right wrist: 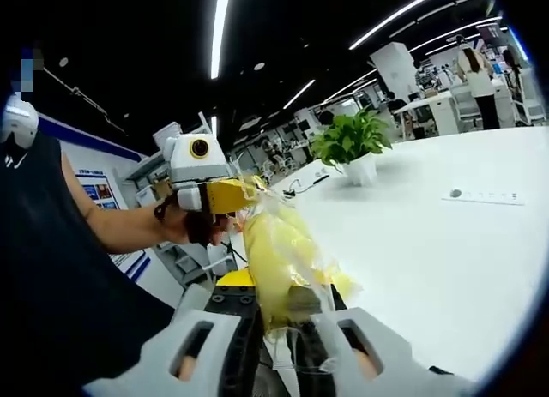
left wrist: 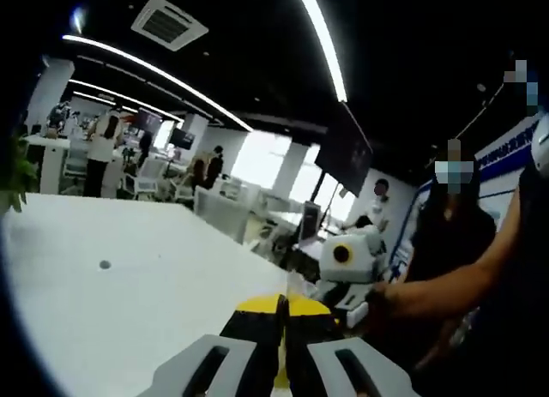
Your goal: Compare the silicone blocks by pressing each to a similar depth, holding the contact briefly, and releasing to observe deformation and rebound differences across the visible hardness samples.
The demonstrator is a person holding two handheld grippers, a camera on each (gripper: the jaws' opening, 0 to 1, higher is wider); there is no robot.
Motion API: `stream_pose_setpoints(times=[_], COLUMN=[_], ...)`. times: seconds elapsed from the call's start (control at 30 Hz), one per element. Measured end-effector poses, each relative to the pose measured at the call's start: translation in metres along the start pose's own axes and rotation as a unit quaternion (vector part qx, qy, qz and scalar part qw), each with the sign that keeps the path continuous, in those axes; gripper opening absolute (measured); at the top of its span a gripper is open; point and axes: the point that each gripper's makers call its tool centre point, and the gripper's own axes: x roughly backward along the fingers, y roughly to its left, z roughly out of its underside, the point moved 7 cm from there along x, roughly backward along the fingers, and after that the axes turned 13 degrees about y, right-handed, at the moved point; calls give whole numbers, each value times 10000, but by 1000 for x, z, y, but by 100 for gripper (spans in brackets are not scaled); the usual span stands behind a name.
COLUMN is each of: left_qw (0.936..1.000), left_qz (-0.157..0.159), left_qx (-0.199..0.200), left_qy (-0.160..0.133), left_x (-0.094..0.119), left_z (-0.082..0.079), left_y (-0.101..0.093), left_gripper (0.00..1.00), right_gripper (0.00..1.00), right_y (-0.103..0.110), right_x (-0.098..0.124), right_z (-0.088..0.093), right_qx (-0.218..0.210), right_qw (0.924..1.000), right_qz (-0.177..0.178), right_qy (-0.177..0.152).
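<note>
White tabletop [left wrist: 129, 294] runs to desks under ceiling strip lights. My left gripper [left wrist: 283, 345] has its jaws closed on a yellow edge.

Right gripper view: my right gripper [right wrist: 287, 328] clamps a bagged yellow silicone block [right wrist: 279, 260] above the tabletop's near edge; potted plant [right wrist: 352, 144] behind.

A broad white table [right wrist: 446, 243] carries a leafy green plant in a white pot [right wrist: 353, 147] at 12 o'clock; curved ceiling light strips [left wrist: 322, 37] overhead (office desks blur behind); a dark hanging monitor [left wrist: 345, 153].
</note>
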Motion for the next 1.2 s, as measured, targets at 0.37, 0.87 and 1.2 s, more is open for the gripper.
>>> stream_pose_setpoints(times=[0.37, 0.87, 1.2], left_qw=[9997, 9998, 9998], left_qz=[-170, -182, -132], left_qx=[-163, -29, -61], left_qy=[67, -62, 127], left_x=[3, -4, -11], left_z=[-5, -2, -13], left_y=[3, 3, 1], left_gripper=[0, 0, 0], right_gripper=[5, 3, 8], right_y=[-3, -6, -9], right_x=[-4, 0, 7], right_z=[-6, -3, -3], right_qx=[-15, 0, -25], right_qw=[10000, 9999, 9994], right_qz=[23, 117, 231], right_qy=[-43, -11, -251])
